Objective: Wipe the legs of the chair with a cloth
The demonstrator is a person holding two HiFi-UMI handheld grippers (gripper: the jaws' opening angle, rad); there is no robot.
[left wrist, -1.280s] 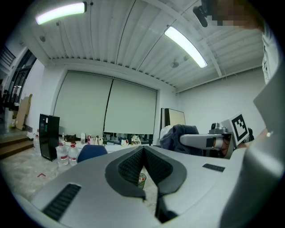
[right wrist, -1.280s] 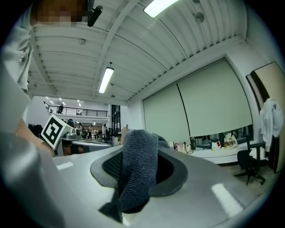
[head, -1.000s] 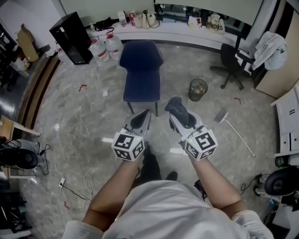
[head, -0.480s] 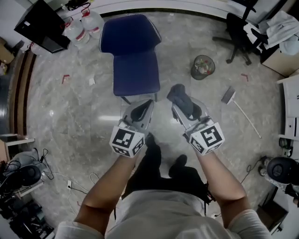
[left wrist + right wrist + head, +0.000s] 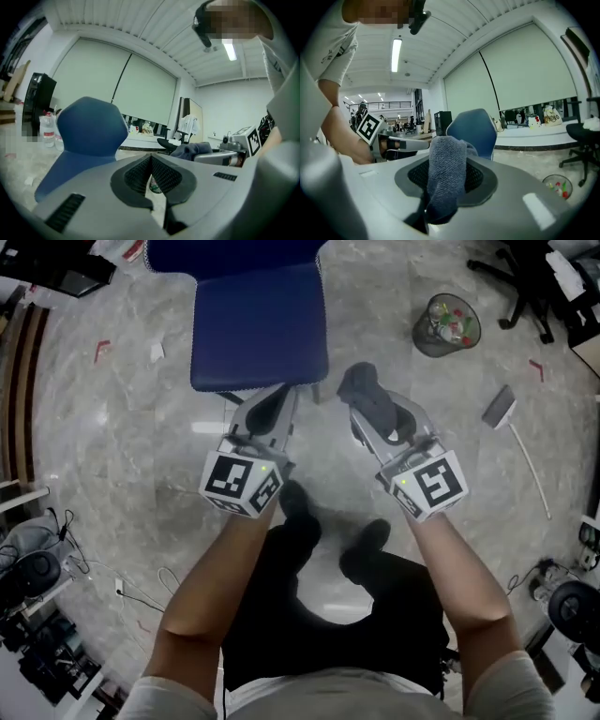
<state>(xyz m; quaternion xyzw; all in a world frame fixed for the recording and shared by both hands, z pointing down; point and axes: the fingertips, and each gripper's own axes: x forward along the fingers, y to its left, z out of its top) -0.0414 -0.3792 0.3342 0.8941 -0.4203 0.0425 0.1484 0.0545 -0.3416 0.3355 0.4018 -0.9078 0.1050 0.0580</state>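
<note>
A blue chair (image 5: 258, 329) stands on the floor just ahead of both grippers; its dark legs (image 5: 228, 396) peek out under the seat's front edge. It also shows in the left gripper view as the blue chair (image 5: 86, 140) and behind the cloth in the right gripper view, chair (image 5: 476, 131). My right gripper (image 5: 361, 401) is shut on a folded grey cloth (image 5: 367, 399), which drapes over the jaws, cloth (image 5: 446, 176). My left gripper (image 5: 277, 401) is shut with nothing in it, close to the seat's front edge.
A wire waste bin (image 5: 447, 324) with scraps stands to the right of the chair. A dustpan with a long handle (image 5: 514, 432) lies further right. An office chair base (image 5: 520, 282) is at the top right. Cables and gear (image 5: 42, 568) crowd the left floor.
The head camera has tilted down and moved closer, so the chair now sits at the top edge. Both grippers have come nearer to the seat's front edge. The cloth stays gripped.
</note>
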